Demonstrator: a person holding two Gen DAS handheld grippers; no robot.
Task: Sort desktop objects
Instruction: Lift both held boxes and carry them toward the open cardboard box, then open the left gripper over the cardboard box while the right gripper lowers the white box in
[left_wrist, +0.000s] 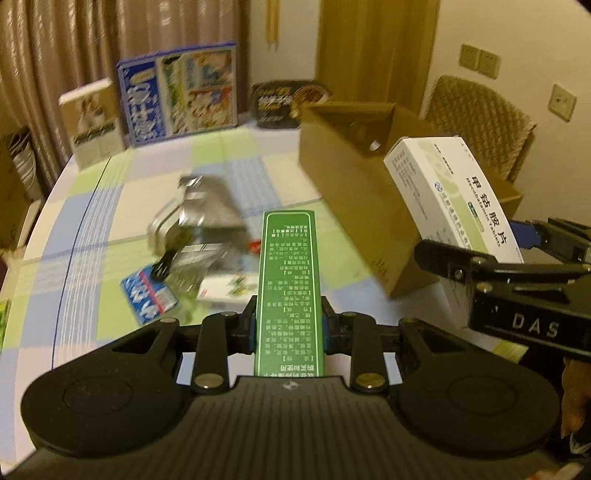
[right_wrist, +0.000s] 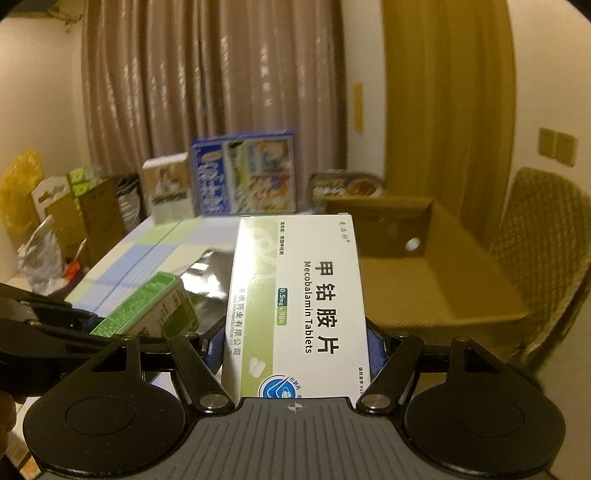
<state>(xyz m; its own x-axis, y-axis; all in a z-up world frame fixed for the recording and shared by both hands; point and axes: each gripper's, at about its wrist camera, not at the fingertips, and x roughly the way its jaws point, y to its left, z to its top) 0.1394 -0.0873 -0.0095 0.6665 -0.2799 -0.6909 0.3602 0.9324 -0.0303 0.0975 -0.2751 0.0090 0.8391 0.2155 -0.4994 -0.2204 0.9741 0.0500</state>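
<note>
Beige curtains and a mustard door back a rounded table (left_wrist: 258, 147) covered in a pastel green, blue and white checked cloth, with printed cartons propped upright along its far edge, out of the working area.

On the table's right side stands an open brown cardboard box (left_wrist: 343, 177), apparently the collecting bin, set within reach of both hands; in the right wrist view its hollow interior looks empty, apart from a hole in the far wall.

Left gripper (left_wrist: 289, 325) has its fingers clenched on a long, narrow green carton printed with white text (left_wrist: 288, 280), gripped low across its narrow sides so that most of its length projects forward and can be tipped in end first.

Right gripper (right_wrist: 295, 350) is likewise clamped on a white and pale green medicine carton labelled Mecobalamin Tablets (right_wrist: 299, 295), held by its side edges with the printed face up. In the left wrist view that carton sits just beside the box's near wall, raised off the table, so I judge it the closer of the two to going in.

Still on the table near its middle lie a crumpled silver foil pouch (left_wrist: 203, 214), a blue and white sachet (left_wrist: 147, 291) and a small white packet with red and green print (left_wrist: 225, 290), bunched together and partly overlapping, evidently awaiting their turn. Motion blur hides finer detail there.
</note>
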